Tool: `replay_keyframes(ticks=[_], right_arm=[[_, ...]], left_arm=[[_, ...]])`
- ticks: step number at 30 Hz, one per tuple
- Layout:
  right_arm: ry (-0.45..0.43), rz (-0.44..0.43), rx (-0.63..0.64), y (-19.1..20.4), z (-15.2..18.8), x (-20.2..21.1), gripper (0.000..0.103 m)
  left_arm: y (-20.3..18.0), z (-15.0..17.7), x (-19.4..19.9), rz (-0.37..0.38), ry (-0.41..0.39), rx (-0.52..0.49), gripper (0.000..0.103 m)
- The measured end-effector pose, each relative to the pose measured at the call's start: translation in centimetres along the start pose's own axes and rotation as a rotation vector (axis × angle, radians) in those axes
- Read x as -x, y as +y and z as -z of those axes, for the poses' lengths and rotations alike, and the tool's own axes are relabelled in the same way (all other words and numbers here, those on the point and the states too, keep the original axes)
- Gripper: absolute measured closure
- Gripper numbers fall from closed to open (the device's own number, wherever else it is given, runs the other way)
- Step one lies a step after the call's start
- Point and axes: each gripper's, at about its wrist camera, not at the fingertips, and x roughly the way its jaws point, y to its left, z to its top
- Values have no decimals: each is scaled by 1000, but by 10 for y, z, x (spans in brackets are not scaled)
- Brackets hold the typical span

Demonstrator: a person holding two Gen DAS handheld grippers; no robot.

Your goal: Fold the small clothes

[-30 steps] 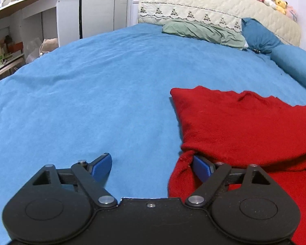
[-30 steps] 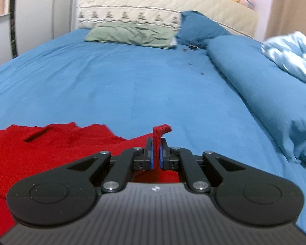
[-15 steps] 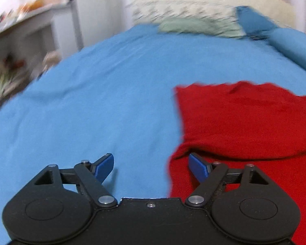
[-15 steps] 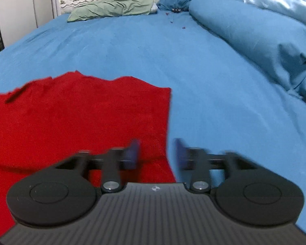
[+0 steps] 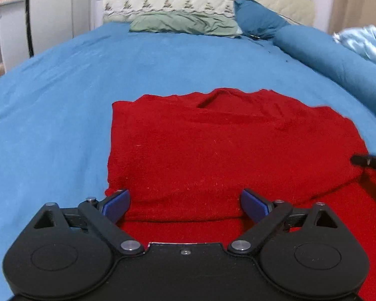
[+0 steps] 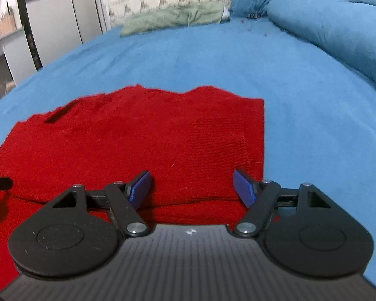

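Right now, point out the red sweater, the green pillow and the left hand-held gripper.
red sweater (image 5: pixel 225 150), left wrist view, folded top layer.
green pillow (image 5: pixel 185 22), left wrist view, middle.
left hand-held gripper (image 5: pixel 185 202), left wrist view, between open fingertips.

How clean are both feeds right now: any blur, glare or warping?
Left wrist view: red sweater sharp enough, far headboard soft, bed bowed by the fisheye. Right wrist view: sweater edges slightly smeared; open tongs crisp. No glare in either.
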Motion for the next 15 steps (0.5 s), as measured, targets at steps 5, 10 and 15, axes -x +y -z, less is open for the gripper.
replay_keyframes(ticks=[5,10,15], right_arm=[[-31,20,-3,2,-5,9,14],[-73,-5,-8,14,-35,-4,13],[75,82,13,15,-56,-63,13]], left_arm=[[-1,4,1,-15,3,1,6],[-3,6,-3,-29,-8,-3,6],[-2,4,-4,-27,-2,0,6]])
